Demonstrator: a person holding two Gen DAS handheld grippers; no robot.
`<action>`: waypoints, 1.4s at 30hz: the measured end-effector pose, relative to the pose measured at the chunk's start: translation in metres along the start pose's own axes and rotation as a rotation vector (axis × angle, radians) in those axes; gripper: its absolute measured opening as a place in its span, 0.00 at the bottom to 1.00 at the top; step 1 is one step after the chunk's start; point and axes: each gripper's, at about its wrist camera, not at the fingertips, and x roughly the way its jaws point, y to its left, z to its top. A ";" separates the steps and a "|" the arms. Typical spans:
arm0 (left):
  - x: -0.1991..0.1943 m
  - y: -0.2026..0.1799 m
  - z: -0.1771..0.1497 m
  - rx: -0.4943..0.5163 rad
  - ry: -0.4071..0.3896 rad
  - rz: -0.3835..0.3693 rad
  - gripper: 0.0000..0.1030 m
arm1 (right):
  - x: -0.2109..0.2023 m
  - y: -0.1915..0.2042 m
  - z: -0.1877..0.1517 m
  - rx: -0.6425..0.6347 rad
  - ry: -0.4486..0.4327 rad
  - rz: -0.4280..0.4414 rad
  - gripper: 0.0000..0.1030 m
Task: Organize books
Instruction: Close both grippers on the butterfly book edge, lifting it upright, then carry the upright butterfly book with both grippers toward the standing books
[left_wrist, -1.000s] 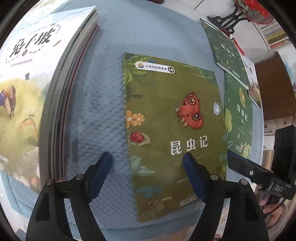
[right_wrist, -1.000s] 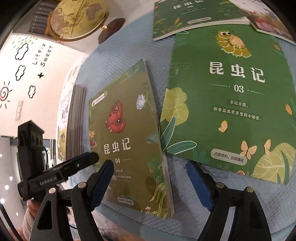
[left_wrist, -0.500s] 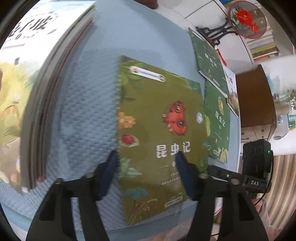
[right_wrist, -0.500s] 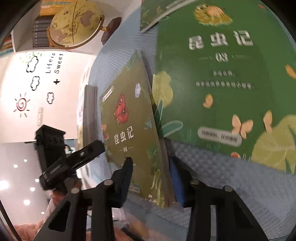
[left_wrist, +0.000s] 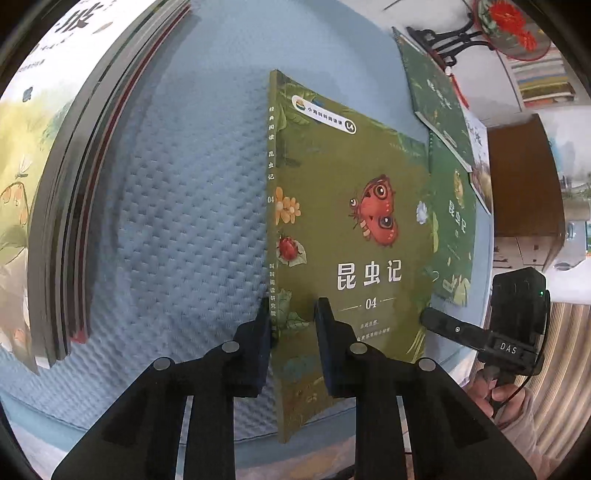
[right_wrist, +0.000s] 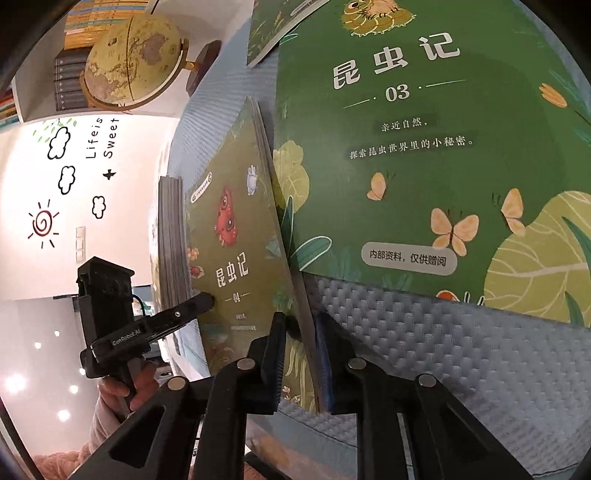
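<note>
An olive-green book (left_wrist: 351, 221) numbered 04, with a red butterfly on its cover, is tilted up off the blue quilted cloth (left_wrist: 184, 221). My left gripper (left_wrist: 291, 314) is closing on the book's spine edge near the bottom corner, its pads pressing either side. My right gripper (right_wrist: 301, 325) is closing on the opposite page edge of the same book (right_wrist: 229, 258), which stands between its pads. Each gripper shows in the other's view: the right gripper (left_wrist: 461, 330) at the book's far edge, the left gripper (right_wrist: 177, 314) low on the cover.
A tall stack of books (left_wrist: 55, 184) lies to the left, also seen edge-on as the stack (right_wrist: 171, 240). A green book 03 (right_wrist: 424, 166) lies flat on the right, another green book (left_wrist: 432, 99) beyond it. A globe (right_wrist: 133, 59) and a fan ornament (left_wrist: 506, 26) stand at the back.
Both grippers went from wide open to clamped on the olive book's two side edges. The book has risen from flat to tilted off the cloth.
</note>
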 end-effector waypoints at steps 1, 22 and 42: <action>0.001 0.000 0.001 -0.012 0.003 -0.007 0.20 | 0.000 -0.001 0.001 0.002 0.000 0.004 0.15; 0.005 -0.004 0.004 -0.015 0.039 0.026 0.22 | 0.007 -0.008 0.028 -0.041 0.121 0.187 0.35; 0.004 -0.014 0.005 -0.055 0.047 0.141 0.21 | 0.012 0.043 0.012 -0.378 0.093 -0.016 0.28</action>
